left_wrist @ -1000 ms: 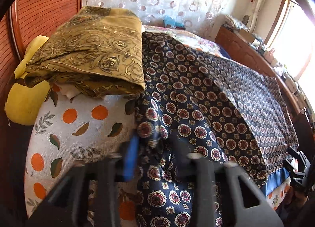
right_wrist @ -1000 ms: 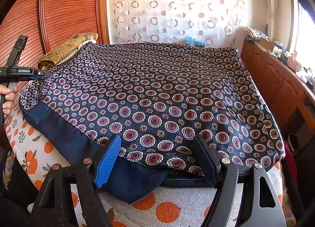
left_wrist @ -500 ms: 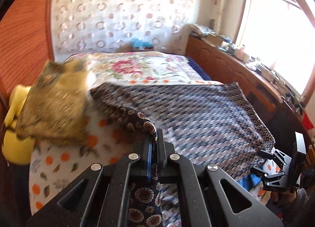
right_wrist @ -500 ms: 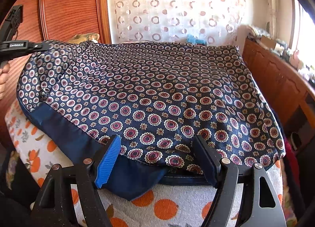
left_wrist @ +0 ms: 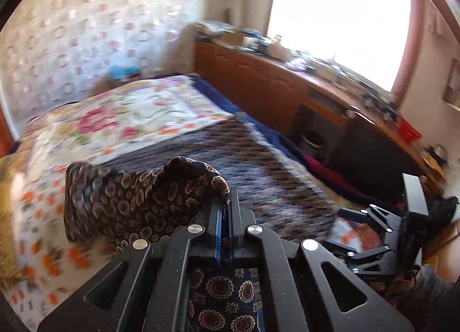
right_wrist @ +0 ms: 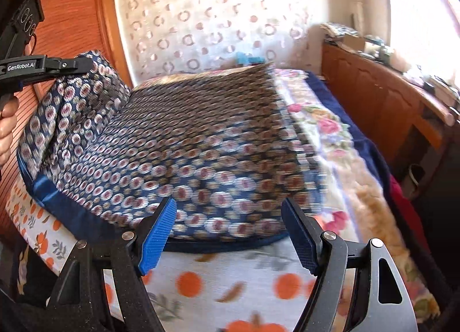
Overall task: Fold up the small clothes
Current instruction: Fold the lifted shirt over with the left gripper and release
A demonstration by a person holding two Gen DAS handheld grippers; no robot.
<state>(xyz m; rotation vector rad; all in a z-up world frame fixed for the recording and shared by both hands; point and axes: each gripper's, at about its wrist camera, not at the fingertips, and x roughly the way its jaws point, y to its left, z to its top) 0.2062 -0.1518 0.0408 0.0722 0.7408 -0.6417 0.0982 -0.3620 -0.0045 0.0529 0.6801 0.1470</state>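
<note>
The patterned garment (right_wrist: 184, 142), a dark blue cloth with medallion print and a plain blue hem, lies spread on the bed (right_wrist: 247, 280), over an orange-print sheet. The left hand-held gripper (left_wrist: 225, 211) has its jaws together, clamped on a corner of the garment; the pinched cloth bunches above the fingertips and hangs below them. In the right wrist view that corner is raised clear of the bed at the left, with the cloth draping down from it.

The right hand-held gripper (right_wrist: 228, 234) stands with its jaws wide apart at the near hem. The blue pads (right_wrist: 156, 238) straddle the edge but do not press on it; nothing is held.

Judged step: the first fold is being started, with one corner lifted and the opposite near corner not yet gripped.

The next move calls for the right hand-held gripper to close on the near hem, so that both corners can be carried across together. Lifting one corner alone risks a skewed crease.
</note>
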